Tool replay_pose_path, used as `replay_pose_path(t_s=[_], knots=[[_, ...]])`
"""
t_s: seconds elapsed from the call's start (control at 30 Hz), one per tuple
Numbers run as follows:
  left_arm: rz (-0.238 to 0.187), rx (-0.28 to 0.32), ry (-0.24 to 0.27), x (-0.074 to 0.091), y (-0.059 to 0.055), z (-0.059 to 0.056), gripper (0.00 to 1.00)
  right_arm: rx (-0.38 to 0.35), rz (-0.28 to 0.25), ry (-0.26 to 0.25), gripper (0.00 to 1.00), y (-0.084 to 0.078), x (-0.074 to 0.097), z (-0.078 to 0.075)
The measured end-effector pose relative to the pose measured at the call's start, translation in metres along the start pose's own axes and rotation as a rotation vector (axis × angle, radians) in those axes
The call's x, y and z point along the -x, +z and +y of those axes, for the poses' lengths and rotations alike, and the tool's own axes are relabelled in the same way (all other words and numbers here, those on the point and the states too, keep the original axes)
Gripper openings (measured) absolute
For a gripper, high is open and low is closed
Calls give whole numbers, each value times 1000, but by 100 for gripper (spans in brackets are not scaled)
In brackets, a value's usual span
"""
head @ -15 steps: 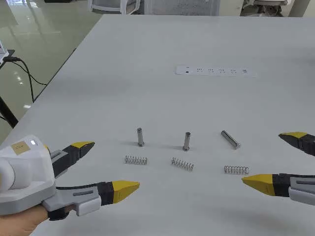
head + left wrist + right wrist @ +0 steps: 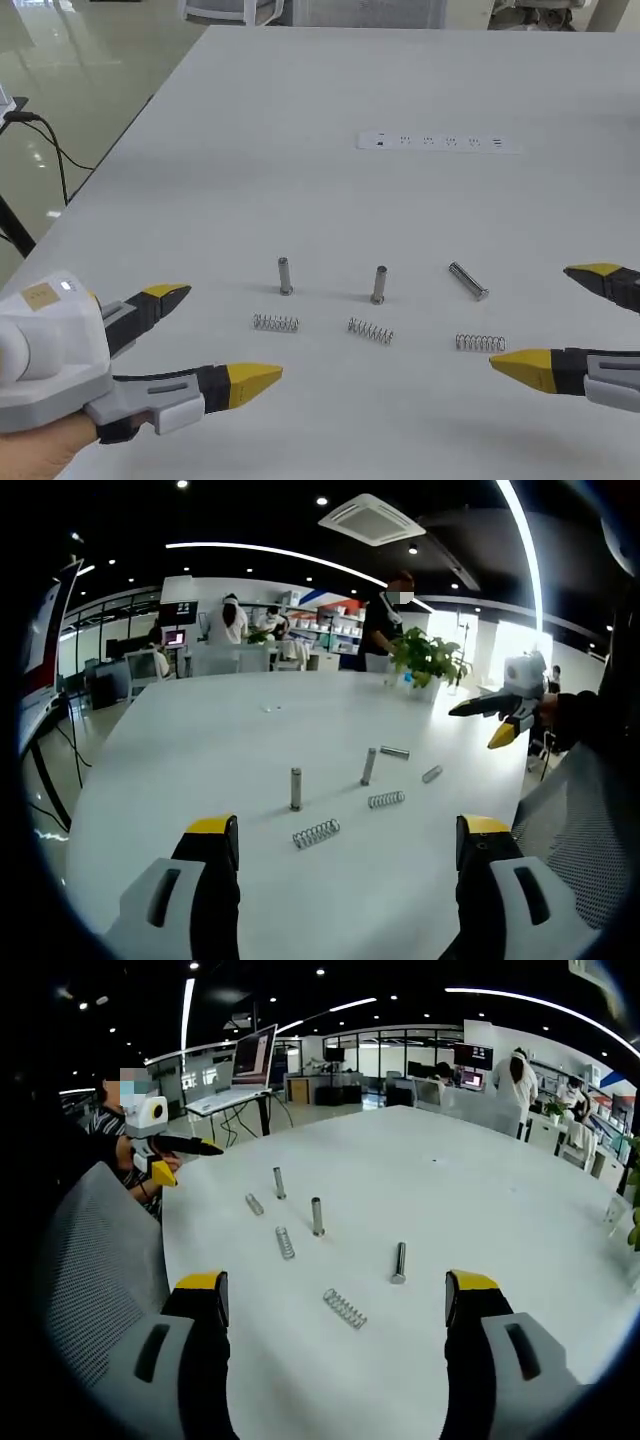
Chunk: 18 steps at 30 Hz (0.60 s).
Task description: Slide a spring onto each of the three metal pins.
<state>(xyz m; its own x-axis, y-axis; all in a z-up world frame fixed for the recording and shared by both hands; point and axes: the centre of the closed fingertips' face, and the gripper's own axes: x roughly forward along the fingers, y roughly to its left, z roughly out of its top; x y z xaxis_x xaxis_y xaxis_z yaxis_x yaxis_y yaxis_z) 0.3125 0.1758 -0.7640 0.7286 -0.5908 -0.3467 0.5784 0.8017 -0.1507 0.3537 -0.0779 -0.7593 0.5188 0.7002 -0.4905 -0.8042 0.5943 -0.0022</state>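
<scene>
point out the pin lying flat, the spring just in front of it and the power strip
lying pin [image 2: 467, 281], head view, middle of its shaft
right-hand spring [image 2: 481, 343], head view, its middle coils
power strip [image 2: 438, 143], head view, centre of its top face

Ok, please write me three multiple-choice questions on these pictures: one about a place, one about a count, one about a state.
1. Where do the three springs lie?
A. On the table, on the person's side of the pins
B. On the pins
C. In the grippers

2. How many pins stand upright?
A. One
B. Two
C. Three

3. How are the left gripper and the right gripper?
A. Both open, holding nothing
B. Both shut on springs
C. One shut on a pin

Answers:
1 A: each spring lies bare on the table, near its pin.
2 B: the right pin lies on its side.
3 A: the fingers stand apart with nothing between them.
</scene>
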Motion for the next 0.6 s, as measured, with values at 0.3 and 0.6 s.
replay_pose_path(t_s=[0.3,0.6], knots=[[1,-1,-2,0,0,-1,89,2,2,2,91,0,0,1],[3,0,-2,0,0,-1,89,3,3,4,91,1,0,0]])
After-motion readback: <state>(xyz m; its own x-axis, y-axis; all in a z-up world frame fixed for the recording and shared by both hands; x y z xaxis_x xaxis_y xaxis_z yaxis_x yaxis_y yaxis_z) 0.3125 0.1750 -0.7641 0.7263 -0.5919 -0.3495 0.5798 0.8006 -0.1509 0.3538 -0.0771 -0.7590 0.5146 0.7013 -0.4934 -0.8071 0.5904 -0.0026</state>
